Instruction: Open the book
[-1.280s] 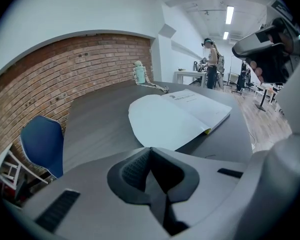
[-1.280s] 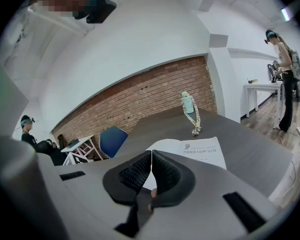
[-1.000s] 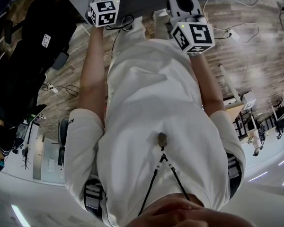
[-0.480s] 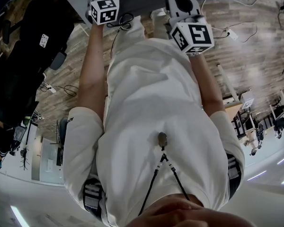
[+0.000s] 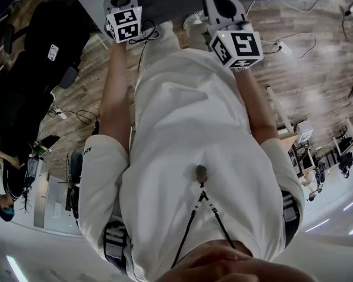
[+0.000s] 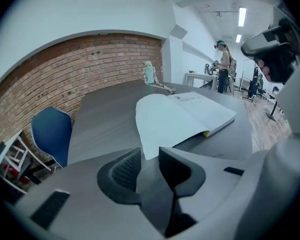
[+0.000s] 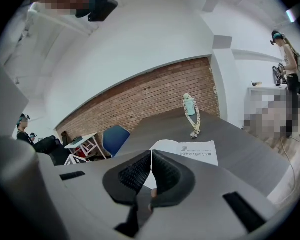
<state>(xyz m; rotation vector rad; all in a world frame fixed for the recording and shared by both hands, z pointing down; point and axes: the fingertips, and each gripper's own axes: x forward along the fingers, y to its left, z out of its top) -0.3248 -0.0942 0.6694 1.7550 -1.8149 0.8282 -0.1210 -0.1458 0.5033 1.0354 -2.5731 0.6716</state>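
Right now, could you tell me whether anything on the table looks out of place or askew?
Only mildly: the open book has its left-hand leaf, as the left gripper view shows it, bowed up rather than lying flat on the table, and something small and yellow shows under its near edge. Nothing looks spilled or damaged.

1. The book [image 6: 185, 115] is lying open on the dark grey table [image 6: 105, 119], its white pages facing up.
2. Its near leaf is arching upward instead of lying flat.
3. Its far page [image 7: 200, 153] is lying flat and showing a short printed heading, too small to read.
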